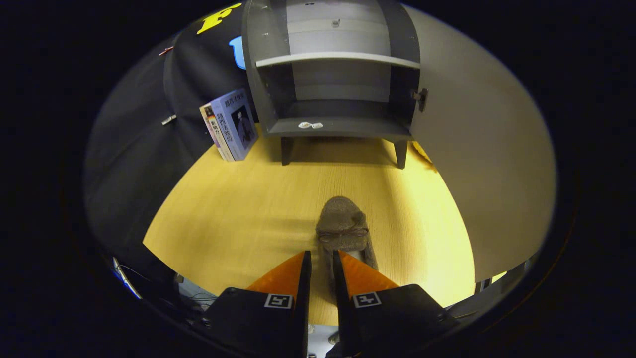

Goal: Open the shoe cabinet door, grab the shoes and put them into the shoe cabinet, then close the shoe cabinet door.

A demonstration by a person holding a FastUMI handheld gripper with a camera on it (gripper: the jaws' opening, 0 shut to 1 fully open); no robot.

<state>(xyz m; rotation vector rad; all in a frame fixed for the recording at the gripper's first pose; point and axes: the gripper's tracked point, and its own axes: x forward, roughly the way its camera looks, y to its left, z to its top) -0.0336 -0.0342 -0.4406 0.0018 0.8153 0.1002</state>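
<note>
A grey-brown fuzzy shoe (343, 226) with a small bow points toward the cabinet, its heel side wall pinched between my fingers. My gripper (322, 258) is shut on that wall, and the shoe's toe reaches out ahead of the fingertips over the yellow wooden table (238, 214). Beyond the shoe stands the grey shoe cabinet (338, 94) on short legs. Its door (477, 139) is swung wide open to the right. Inside are one shelf (338, 59) and a bare bottom board carrying a small white packet (310, 125).
Two books (231, 124) lean against the cabinet's left side, on the table by the black cloth wall. The open door spans the right side of the table. A stretch of bare tabletop lies between the shoe and the cabinet legs.
</note>
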